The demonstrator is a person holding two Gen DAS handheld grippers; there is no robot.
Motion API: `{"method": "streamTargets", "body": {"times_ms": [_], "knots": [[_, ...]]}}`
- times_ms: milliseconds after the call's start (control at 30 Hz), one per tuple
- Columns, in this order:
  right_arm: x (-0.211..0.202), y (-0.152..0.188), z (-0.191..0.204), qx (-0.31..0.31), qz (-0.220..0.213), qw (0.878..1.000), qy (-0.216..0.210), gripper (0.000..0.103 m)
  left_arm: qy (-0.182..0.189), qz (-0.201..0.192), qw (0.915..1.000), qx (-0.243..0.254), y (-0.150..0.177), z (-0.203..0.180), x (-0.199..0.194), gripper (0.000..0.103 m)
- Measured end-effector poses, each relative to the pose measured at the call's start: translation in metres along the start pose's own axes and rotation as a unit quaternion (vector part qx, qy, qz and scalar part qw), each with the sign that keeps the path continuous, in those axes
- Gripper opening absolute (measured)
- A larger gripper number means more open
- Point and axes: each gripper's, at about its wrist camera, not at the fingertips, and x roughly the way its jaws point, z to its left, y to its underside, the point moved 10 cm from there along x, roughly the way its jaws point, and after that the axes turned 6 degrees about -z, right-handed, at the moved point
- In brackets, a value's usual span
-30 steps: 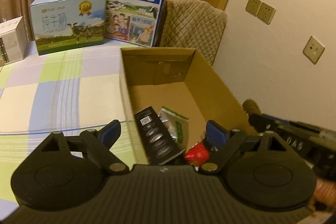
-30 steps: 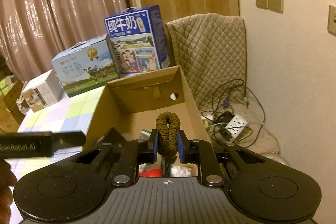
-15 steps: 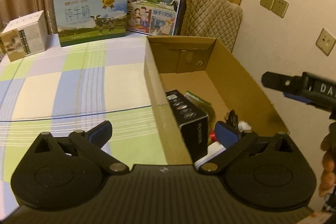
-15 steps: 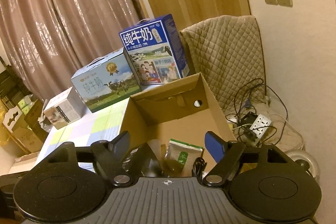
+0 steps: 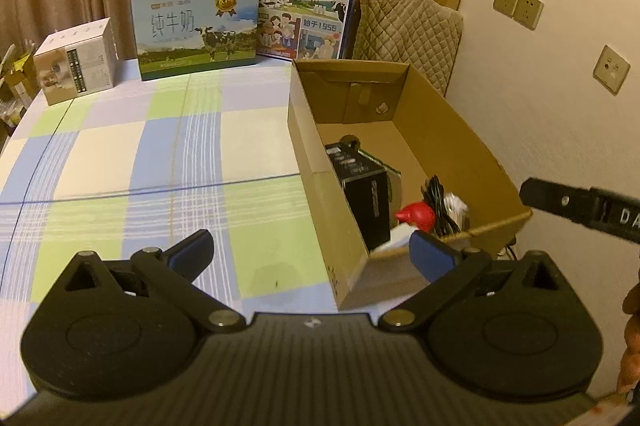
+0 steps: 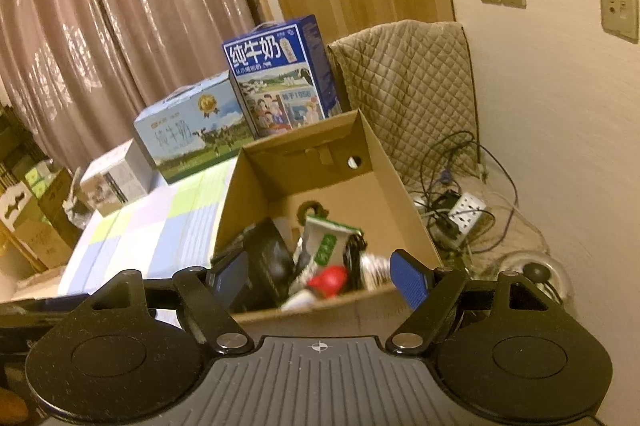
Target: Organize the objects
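Observation:
An open cardboard box (image 5: 448,114) (image 6: 384,162) stands at the table's right edge. Inside lie a black box (image 5: 360,178), a green-and-white packet (image 6: 328,242), a red object (image 5: 416,215) (image 6: 329,280), black cable (image 5: 438,202) and a brown braided loop (image 6: 310,207) toward the back. My left gripper (image 5: 312,254) is open and empty, in front of the box's near left corner. My right gripper (image 6: 320,276) is open and empty, just before the box's near wall. The right gripper's side shows in the left wrist view (image 5: 580,212).
Two milk cartons (image 5: 196,26) (image 5: 306,4) and a small white box (image 5: 76,60) stand at the back of the checked tablecloth (image 5: 140,162). A quilted chair back (image 6: 408,90) is behind the box. A power strip and cables (image 6: 460,210) lie on the floor right.
One second ago my right gripper was shut on the brown braided loop; it opened and the loop now lies in the box. Both grippers have drawn back from the box.

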Motion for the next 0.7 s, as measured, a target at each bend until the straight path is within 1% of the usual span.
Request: {"method": "streamTargets", "body": {"times_ms": [133,333,467,600,700], "knots": [[-0.013,0.02,0.004,-0.023,0.023,0.999,0.014,0.075,-0.01,-0.014,0.9998,0.001,0.012,0.001,-0.02,0.102],[-0.034,0.048,0.016,-0.053,0.039,0.998,0.016,0.075,-0.009,-0.014,0.9997,-0.017,0.025,0.008,-0.039,0.102],[-0.045,0.058,0.024,-0.065,0.046,0.997,0.016,0.075,-0.008,-0.018,0.9994,-0.029,0.032,0.012,-0.052,0.102],[-0.053,0.062,0.03,-0.074,0.051,0.996,0.018,0.075,-0.011,-0.023,0.9992,-0.029,0.036,0.015,-0.064,0.102],[-0.056,0.065,0.033,-0.084,0.057,0.995,0.019,0.075,-0.012,-0.018,0.9994,-0.028,0.043,0.017,-0.069,0.102]]}}
